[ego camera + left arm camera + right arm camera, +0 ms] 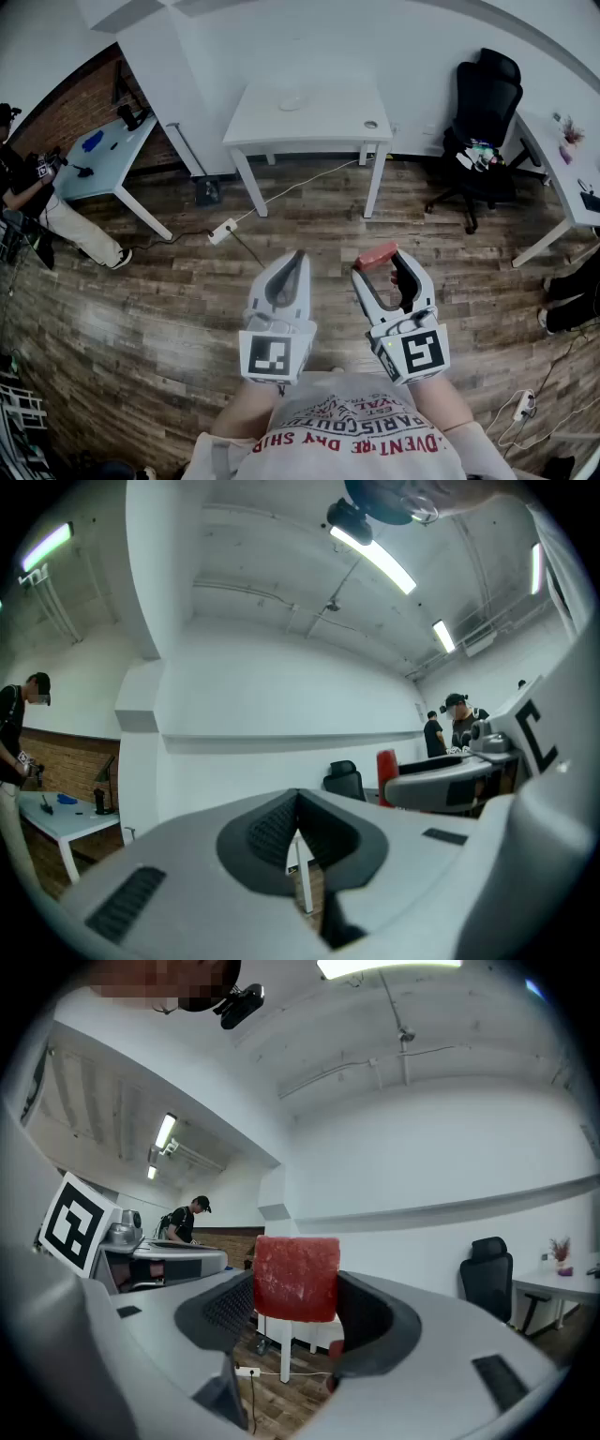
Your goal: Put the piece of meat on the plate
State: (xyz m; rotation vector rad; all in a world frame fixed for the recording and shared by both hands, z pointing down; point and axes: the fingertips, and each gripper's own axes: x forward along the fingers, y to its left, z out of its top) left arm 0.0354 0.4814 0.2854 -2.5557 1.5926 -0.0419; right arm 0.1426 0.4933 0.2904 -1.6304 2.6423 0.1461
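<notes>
A red block of meat [376,255] sits between the tips of my right gripper [377,263], whose jaws stand wide and shut on it. In the right gripper view the meat [296,1277] fills the gap between the dark pads [225,1309]. My left gripper [297,257] is held level beside it, jaws closed together and empty; in the left gripper view the pads [272,829] meet at the tip. Farther ahead a white plate [292,102] lies on a white table [323,120]. Both grippers hang over the wooden floor, well short of that table.
A small round object [371,124] rests near the table's right edge. A power strip [222,232] and its cable lie on the floor before the table. A black office chair [483,108] stands at the right, a pale blue desk [103,155] and a person [28,192] at the left.
</notes>
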